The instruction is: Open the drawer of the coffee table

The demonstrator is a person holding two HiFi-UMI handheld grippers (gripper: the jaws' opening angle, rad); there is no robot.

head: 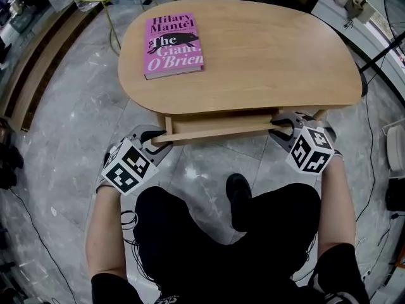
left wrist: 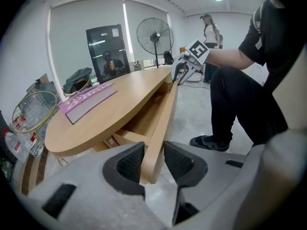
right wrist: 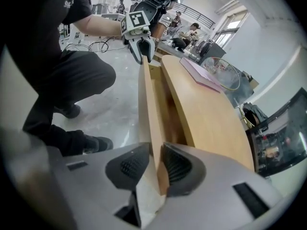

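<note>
Holding the drawer (head: 218,126), barely out from under the near edge of the coffee table (head: 266,56), with left gripper (head: 152,144) and right gripper (head: 281,125) jaws pinching its front board at opposite ends; next, probably pulling both back evenly, away from the coffee table.

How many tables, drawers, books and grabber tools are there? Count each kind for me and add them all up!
coffee table: 1
drawer: 1
pink book: 1
grippers: 2, the left gripper and the right gripper, each clamped on the drawer
Total: 5
</note>
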